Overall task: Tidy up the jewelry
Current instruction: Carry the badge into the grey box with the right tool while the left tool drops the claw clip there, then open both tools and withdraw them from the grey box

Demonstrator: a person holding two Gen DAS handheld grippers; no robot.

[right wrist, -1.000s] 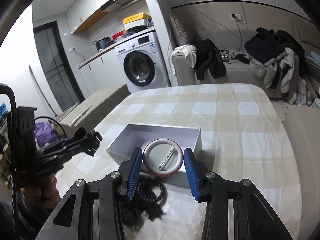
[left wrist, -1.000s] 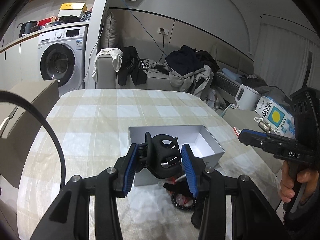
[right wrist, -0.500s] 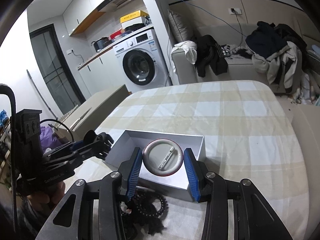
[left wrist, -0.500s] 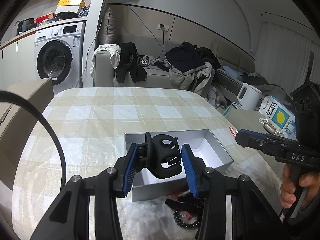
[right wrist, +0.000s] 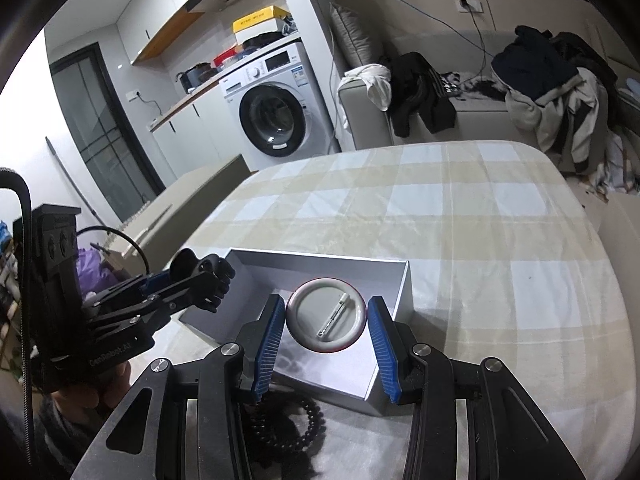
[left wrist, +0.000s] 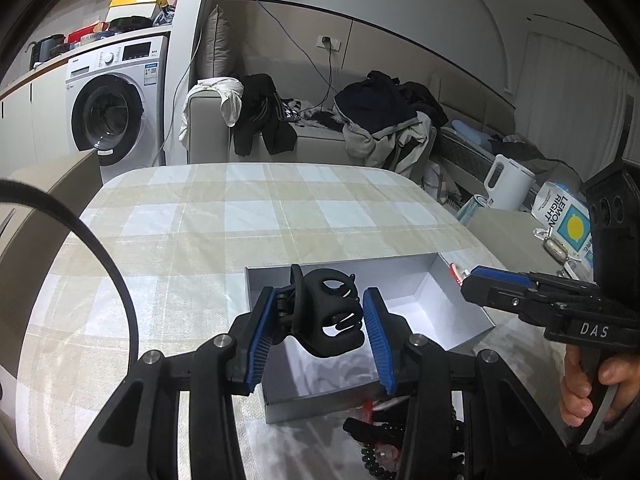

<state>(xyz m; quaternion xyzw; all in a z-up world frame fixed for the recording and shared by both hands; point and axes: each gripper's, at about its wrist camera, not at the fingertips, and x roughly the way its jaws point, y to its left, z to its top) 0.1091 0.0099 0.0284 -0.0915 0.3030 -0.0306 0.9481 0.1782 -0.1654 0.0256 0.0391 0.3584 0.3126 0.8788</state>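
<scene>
My left gripper is shut on a black hair claw clip and holds it above the near left part of an open white box. My right gripper is shut on a round pin badge, its back with the pin facing me, above the same box. The box looks empty inside. A black bead bracelet and other small dark pieces lie on the cloth in front of the box. The left gripper also shows in the right wrist view.
The table has a beige and white checked cloth. Behind it stand a sofa with clothes and a washing machine. A white kettle and a Lemon Right carton sit on a side surface at the right.
Both grippers have moved forward and up over the box, each still holding its item. The box now lies nearer under the fingers.
</scene>
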